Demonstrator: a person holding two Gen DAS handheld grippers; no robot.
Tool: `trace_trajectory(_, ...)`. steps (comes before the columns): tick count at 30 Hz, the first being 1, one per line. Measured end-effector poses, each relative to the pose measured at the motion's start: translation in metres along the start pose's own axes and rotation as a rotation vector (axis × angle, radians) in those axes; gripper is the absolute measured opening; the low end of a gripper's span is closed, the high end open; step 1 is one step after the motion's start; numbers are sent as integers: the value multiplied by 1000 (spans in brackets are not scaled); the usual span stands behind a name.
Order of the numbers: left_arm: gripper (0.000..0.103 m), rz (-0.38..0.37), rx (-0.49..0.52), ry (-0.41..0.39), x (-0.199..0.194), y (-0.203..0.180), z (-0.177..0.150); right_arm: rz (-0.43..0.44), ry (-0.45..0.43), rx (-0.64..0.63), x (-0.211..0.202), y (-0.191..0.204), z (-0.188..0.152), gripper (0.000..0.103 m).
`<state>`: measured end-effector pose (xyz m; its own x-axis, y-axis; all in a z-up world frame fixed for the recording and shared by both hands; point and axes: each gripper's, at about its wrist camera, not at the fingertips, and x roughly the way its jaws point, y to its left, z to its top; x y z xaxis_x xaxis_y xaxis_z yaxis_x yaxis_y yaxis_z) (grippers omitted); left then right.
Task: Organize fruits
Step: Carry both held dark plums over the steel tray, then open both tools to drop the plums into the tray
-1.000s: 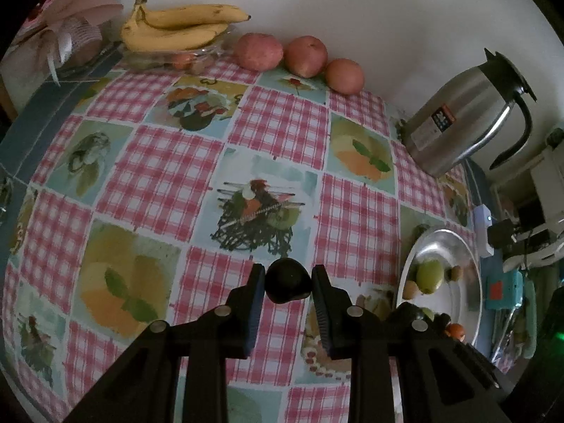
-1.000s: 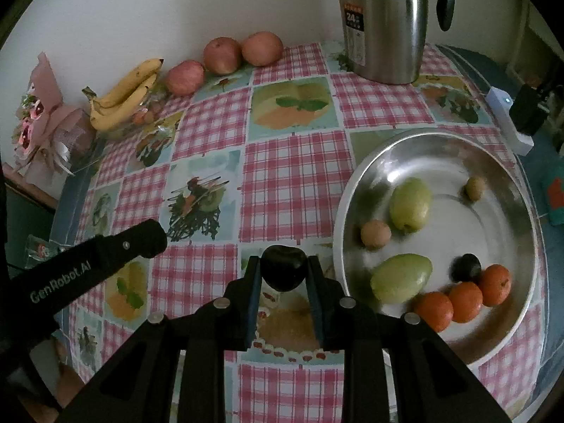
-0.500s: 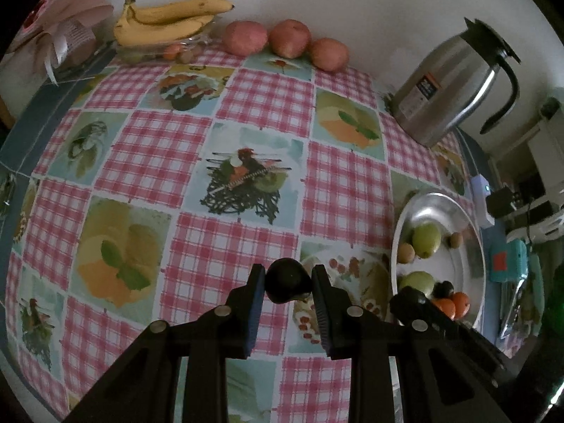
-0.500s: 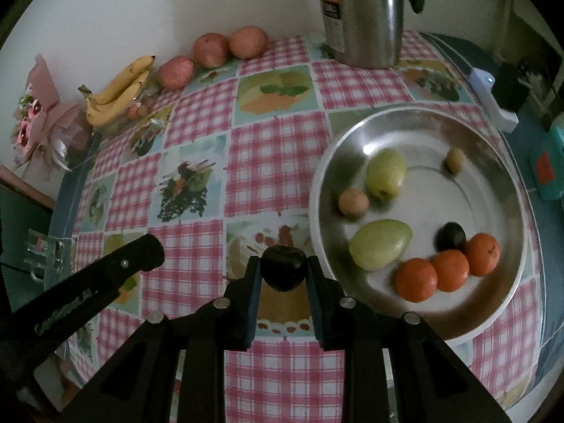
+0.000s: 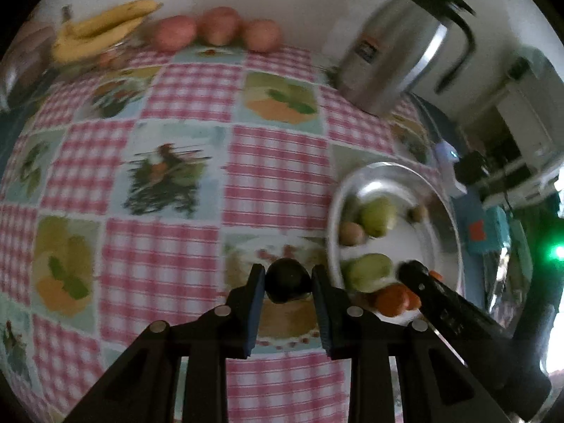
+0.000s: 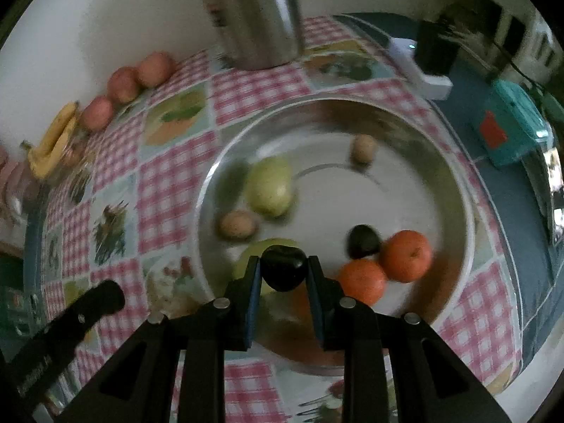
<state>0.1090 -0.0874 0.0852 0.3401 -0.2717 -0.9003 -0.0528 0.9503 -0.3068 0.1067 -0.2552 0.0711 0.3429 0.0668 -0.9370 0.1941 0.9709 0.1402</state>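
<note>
My left gripper is shut on a small dark round fruit, held above the checked tablecloth just left of the silver plate. My right gripper is shut on another dark fruit and hangs over the near left part of the silver plate. On that plate lie a green fruit, a second green one partly hidden behind my fingers, two small brownish fruits, a dark fruit and oranges.
Bananas and three red apples line the back wall. A steel jug stands behind the plate. A white power strip and a teal box lie past the table's right side.
Both grippers have carried their dark fruits to the right toward the plate. The right one now hangs over the plate; the left one has come up beside its rim.
</note>
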Motion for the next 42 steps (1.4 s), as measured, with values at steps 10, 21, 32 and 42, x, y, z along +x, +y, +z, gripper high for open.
trace_trajectory(10, 29, -46, 133, -30, 19, -45, -2, -35, -5, 107, 2, -35, 6, 27)
trace_trajectory(21, 30, -68, 121, -59, 39, -45, 1, -19, 7, 110, 8, -36, 5, 27)
trace_trajectory(32, 32, -67, 137, -40, 44, -45, 2, -10, 13, 121, 8, -36, 6, 27)
trace_trajectory(42, 49, -74, 111, -46, 41, -40, 4, 7, 11, 120, 8, -34, 6, 29)
